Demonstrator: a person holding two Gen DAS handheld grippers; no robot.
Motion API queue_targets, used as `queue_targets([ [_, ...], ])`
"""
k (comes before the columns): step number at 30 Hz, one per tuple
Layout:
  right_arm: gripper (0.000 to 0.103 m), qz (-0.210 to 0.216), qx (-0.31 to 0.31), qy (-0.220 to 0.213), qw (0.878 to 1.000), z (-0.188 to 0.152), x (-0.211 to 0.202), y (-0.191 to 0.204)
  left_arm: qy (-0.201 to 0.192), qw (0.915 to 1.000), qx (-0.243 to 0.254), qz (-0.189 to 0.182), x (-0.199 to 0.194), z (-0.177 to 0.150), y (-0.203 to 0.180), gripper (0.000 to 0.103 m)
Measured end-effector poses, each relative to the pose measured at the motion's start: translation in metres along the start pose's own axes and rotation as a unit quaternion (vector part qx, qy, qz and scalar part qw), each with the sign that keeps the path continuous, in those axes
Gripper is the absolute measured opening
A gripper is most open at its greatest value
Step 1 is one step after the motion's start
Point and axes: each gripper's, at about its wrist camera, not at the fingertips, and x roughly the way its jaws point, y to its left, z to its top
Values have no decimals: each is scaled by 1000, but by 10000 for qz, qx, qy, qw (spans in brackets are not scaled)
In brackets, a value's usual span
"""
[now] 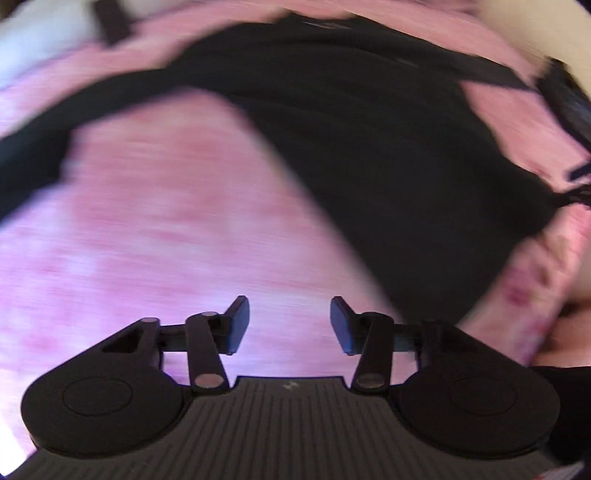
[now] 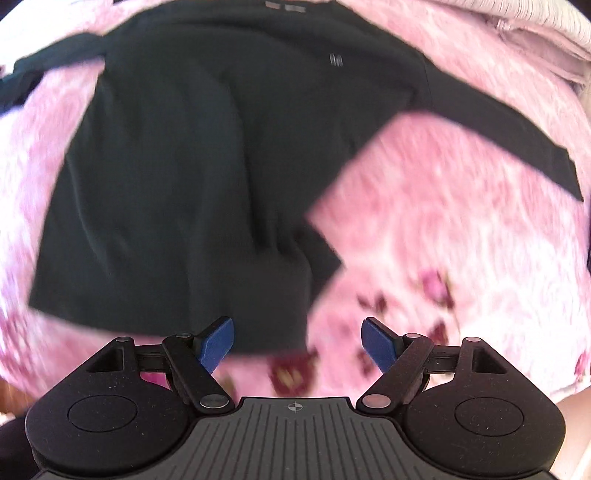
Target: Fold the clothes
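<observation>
On pink floral bedspread (image 2: 461, 229): black long-sleeve shirt (image 2: 192, 155)

Pink floral bedspread (image 2: 461, 229), white striped fabric (image 2: 546, 22) at its edge.

The shirt (image 2: 184, 177) is looking black all over. The blanket (image 2: 461, 229) under it is showing pink and white, with dark red flowers.

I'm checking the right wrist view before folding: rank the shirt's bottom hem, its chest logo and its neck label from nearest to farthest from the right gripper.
Measured from the right gripper:
1. Bottom hem, just ahead, partly between the open fingers.
2. Chest logo, far up, right of centre.
3. Neck label, at the view's top edge.
</observation>
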Motion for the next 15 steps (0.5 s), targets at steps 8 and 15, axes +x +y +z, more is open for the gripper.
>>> queue_targets([
  [8,80,683,457,-836,9931,-41,18,-54,237,9955,-837,367,46,-10,-67,52],
  [15,79,1919,1332,-1439,9616,-28,39,-117,26,9953,-845,466,24,-12,-97,1],
])
